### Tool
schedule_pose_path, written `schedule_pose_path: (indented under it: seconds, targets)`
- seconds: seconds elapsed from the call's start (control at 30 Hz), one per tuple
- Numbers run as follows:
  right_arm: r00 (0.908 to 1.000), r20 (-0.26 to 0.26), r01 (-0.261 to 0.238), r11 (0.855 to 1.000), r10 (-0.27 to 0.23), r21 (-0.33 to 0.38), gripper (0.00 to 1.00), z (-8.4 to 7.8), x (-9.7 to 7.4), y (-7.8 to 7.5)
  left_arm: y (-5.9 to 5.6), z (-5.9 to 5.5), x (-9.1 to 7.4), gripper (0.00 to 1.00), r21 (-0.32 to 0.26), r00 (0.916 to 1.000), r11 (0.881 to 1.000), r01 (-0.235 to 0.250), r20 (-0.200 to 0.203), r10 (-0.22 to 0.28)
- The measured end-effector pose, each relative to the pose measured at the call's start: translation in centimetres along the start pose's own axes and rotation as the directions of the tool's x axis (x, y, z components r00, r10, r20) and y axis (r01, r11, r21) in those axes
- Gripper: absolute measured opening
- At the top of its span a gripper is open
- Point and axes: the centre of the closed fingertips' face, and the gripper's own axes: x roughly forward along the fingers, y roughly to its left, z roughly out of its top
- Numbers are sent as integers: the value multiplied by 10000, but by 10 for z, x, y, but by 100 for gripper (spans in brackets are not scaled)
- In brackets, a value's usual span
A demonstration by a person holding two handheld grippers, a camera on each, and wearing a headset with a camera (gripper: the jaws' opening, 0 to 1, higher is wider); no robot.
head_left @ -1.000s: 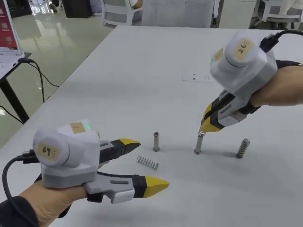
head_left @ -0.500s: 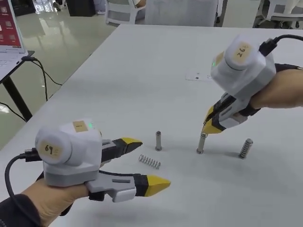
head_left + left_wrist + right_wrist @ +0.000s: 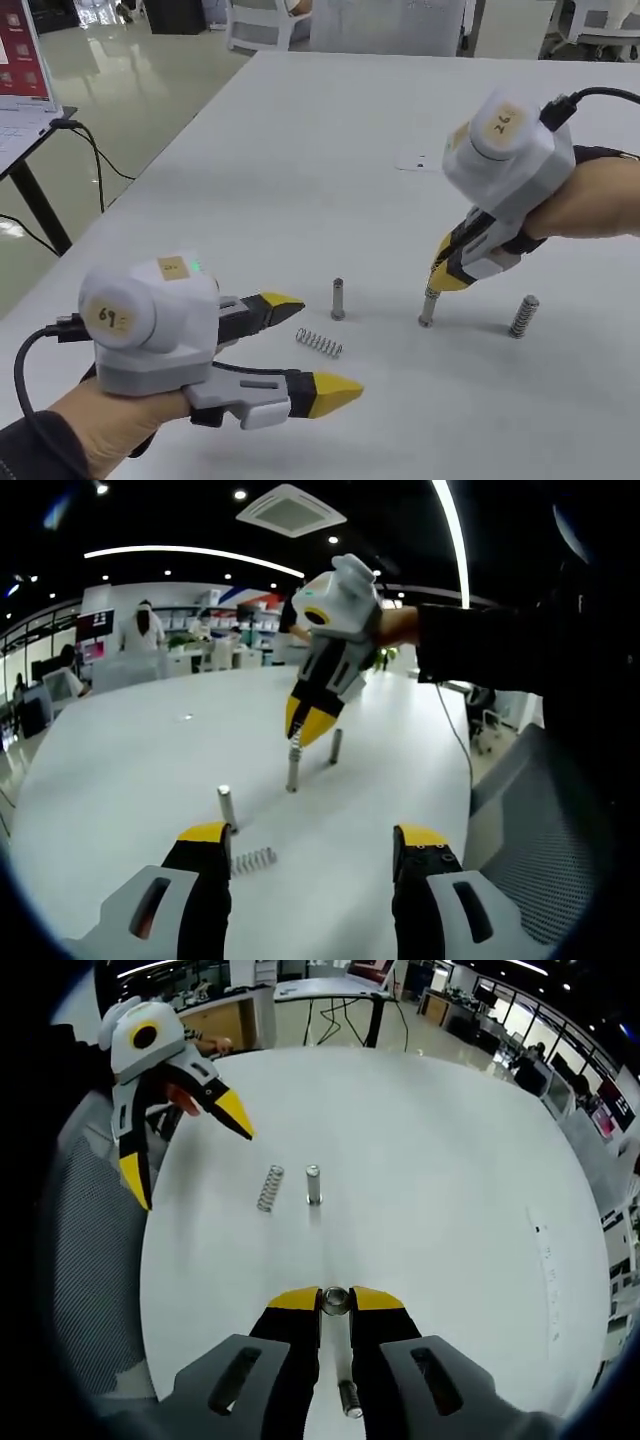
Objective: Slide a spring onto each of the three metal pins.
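Three metal pins stand on the white table [image 3: 300, 150]. The left pin [image 3: 338, 298] [image 3: 227, 805] [image 3: 313, 1184] is bare. My right gripper [image 3: 442, 281] [image 3: 305, 720] [image 3: 335, 1300] is shut on a spring [image 3: 335, 1301] [image 3: 296, 742] at the top of the middle pin [image 3: 428, 308] [image 3: 293, 777] [image 3: 347, 1397]. The right pin [image 3: 522, 316] [image 3: 336, 746] wears a spring. A loose spring [image 3: 319, 343] [image 3: 252, 859] [image 3: 270, 1188] lies flat near the bare pin. My left gripper [image 3: 316, 344] [image 3: 312, 840] [image 3: 190, 1155] hovers open just short of it.
A small white label [image 3: 420, 162] lies flat farther back on the table. The table's left edge drops to a shiny floor, where a side desk with a laptop [image 3: 15, 60] and cable stands. Chairs [image 3: 385, 25] line the far end.
My right gripper has eased down a little with the spring over the middle pin. The left gripper has held its place; the slight shift of the picture is the head camera's.
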Motion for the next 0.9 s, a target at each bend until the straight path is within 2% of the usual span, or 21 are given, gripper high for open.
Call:
schedule_pose_path:
  seconds: [0.9]
  targets:
    - [9998, -212, -8, 9987, 19, 516, 8, -14, 28, 0, 1, 0, 0, 60, 36, 10000, 10000, 3, -36, -2]
